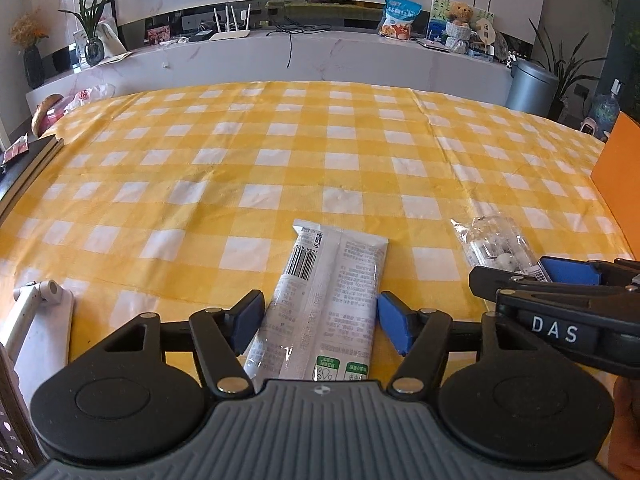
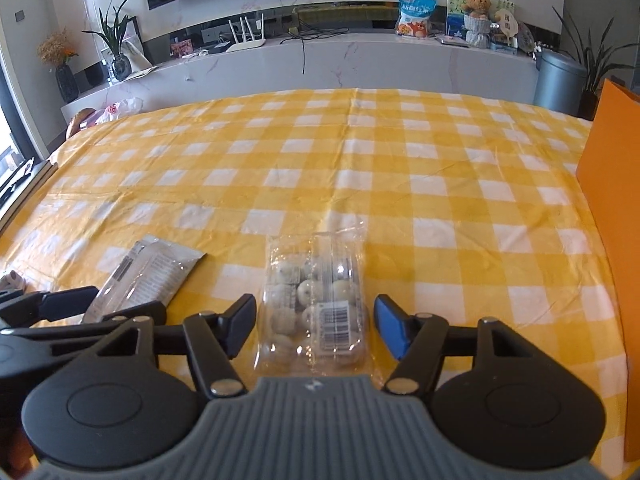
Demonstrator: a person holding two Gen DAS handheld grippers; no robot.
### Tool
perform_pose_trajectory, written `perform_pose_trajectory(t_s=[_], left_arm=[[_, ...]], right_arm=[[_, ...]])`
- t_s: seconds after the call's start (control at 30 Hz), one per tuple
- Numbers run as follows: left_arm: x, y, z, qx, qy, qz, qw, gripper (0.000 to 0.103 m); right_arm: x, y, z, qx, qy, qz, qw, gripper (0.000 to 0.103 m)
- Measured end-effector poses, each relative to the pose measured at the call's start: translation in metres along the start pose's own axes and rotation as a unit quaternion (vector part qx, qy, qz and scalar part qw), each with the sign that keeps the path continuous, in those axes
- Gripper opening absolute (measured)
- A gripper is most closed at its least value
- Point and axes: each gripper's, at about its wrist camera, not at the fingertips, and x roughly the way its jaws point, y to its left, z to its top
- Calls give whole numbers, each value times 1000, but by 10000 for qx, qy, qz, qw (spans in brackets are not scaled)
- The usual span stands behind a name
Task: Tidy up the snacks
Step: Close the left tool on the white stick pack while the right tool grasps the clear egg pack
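Note:
A white snack packet (image 1: 332,272) with a barcode lies flat on the yellow checked tablecloth (image 1: 280,140). My left gripper (image 1: 320,322) is open and straddles the packet's near half, its blue pads close beside the edges without pressing. Just to the right lies a clear plastic pack of round white snacks (image 2: 312,292). My right gripper (image 2: 314,326) is open around it, with a gap on each side. The two grippers sit side by side: the right gripper (image 1: 532,276) shows at the left wrist view's right edge, over the clear pack (image 1: 496,246). The left gripper (image 2: 104,308) shows low left by the white packet (image 2: 148,272).
An orange box (image 2: 612,240) stands upright along the table's right edge. A white hinged object (image 1: 40,320) lies near left, and a dark flat board (image 1: 28,168) sits on the left edge. Beyond the table are a marble counter (image 2: 360,60) and a grey bin (image 2: 558,80).

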Motion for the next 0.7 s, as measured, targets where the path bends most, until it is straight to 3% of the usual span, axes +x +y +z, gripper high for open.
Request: perform_pose_trajectory(t_s=[0.17,0.33,0.7], left_arm=[[-3,-2,0,-34,-8,-14,10000,63],[-9,-2,2,-229,42,-197,9995,60],[-46,-17,10,-411,-83,-523,9978,59]], right_arm=[[-1,7,-7,-343,-188,-112,9992,56],[-7,0,-7,-183,-190,-3,9997,50],[-46,-16,-10,-37,-196,297,9994,49]])
